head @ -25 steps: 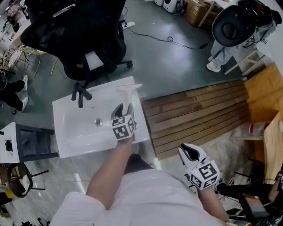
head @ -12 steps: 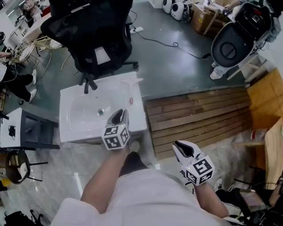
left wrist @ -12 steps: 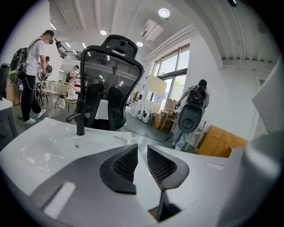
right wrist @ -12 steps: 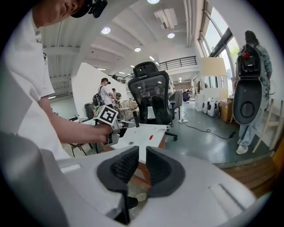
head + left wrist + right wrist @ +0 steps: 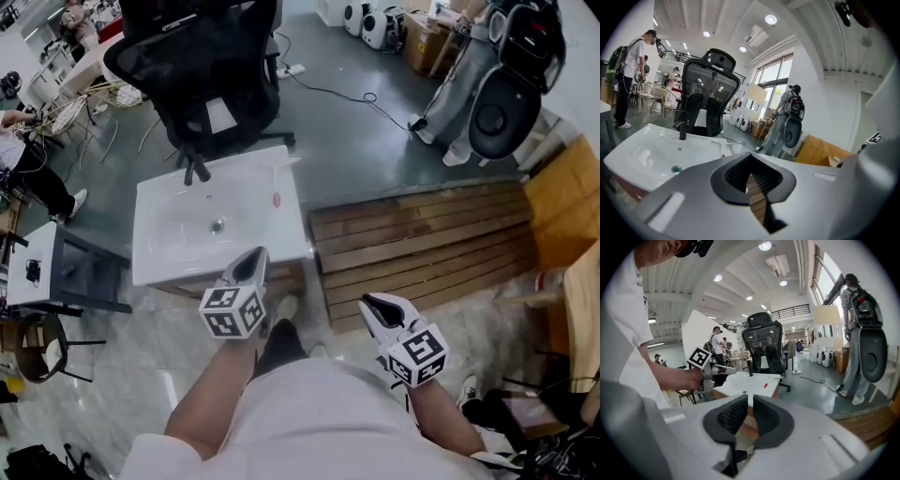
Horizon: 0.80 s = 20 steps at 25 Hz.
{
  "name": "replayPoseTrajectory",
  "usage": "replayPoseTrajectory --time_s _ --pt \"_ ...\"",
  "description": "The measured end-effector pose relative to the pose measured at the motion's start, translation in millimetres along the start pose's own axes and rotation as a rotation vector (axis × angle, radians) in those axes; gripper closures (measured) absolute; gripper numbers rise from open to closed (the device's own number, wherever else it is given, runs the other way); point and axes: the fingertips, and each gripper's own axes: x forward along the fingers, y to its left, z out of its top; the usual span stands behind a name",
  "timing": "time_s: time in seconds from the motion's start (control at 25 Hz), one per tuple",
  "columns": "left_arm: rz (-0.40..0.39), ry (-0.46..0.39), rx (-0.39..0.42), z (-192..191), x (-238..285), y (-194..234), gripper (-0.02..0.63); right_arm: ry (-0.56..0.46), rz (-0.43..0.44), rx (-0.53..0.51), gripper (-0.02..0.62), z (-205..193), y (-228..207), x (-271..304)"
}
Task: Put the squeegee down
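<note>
Pale whitish squeegee (image 5: pixel 279 163) lies on far right corner of white rectangular ceramic sink (image 5: pixel 155 262). Left gripper (image 5: pixel 253 258) and right gripper (image 5: pixel 375 304) on sink's near side; all 2 closed, empty.

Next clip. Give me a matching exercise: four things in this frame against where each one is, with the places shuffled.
Things:
1. squeegee
2. black office chair
3. left gripper
4. wooden slats

Places:
A. on the floor beyond the sink's far edge
B. at the sink's near edge, shut and empty
C. on the sink's far right corner
D. on the floor to the right of the sink

Pairs: 1-C, 2-A, 3-B, 4-D
</note>
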Motion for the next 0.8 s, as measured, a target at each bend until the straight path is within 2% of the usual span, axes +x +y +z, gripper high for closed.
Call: replayPoseTrajectory --time_s 0.36,0.44,0.64,0.8 --pt "-0.175 0.022 -0.032 -19.6 -54.8 -53.3 0.600 0.004 0.044 -0.050 0.561 -6.0 19.4 -5.0" --pt "-0.201 0.036 -0.008 -24.2 -63.3 -62.5 0.598 0.000 0.053 -0.064 0.563 -3.8 23.4 -4.4" --pt "-0.261 0.076 0.116 -33.5 -74.9 -87.2 0.598 -0.003 0.062 -0.080 0.563 -2.5 27.9 -5.2" --pt "-0.285 0.082 0.143 -34.3 -77.2 -94.4 0.598 -0.009 0.077 -0.099 0.565 2.5 32.5 1.0"
